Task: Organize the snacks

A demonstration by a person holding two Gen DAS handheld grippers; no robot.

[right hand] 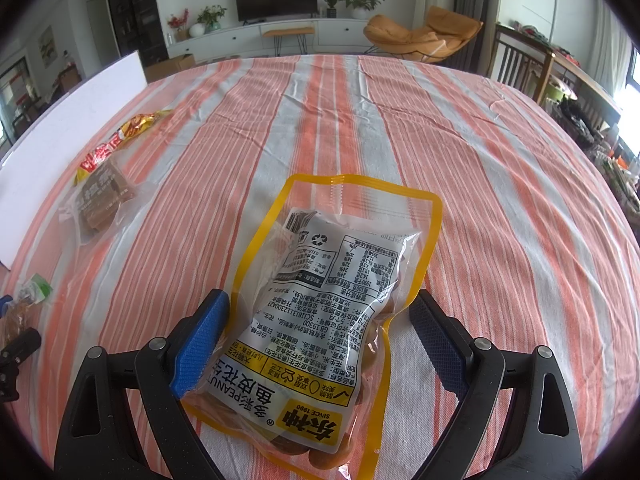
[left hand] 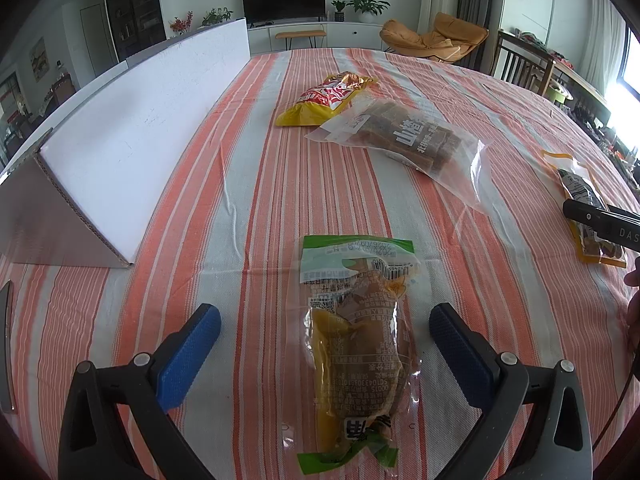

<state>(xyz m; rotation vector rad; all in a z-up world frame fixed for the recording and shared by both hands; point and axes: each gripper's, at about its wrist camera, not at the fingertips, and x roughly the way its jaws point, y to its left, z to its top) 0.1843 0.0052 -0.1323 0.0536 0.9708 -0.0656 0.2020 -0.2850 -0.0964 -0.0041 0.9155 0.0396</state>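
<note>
Where the striped cloth (left hand: 248, 184) reaches the table's left side, a white cardboard box (left hand: 132, 136) lies on its side, its opening not in view, so its contents cannot be told. Beyond the grippers a red-and-yellow bag (left hand: 326, 98) rests near a clear pack (left hand: 404, 136) of brown blocks, whose corner touches it. Nothing stands between these and the box. The left gripper (left hand: 325, 334) has its jaws spread, and a green-topped pouch (left hand: 356, 344) lies flat on the cloth between the blue pads (left hand: 190, 356), touching neither. The right gripper (right hand: 322, 322) is likewise spread wide over a yellow-edged peanut bag (right hand: 332, 292); its left pad (right hand: 200, 344) sits at the bag's edge, the other just beside it.
</note>
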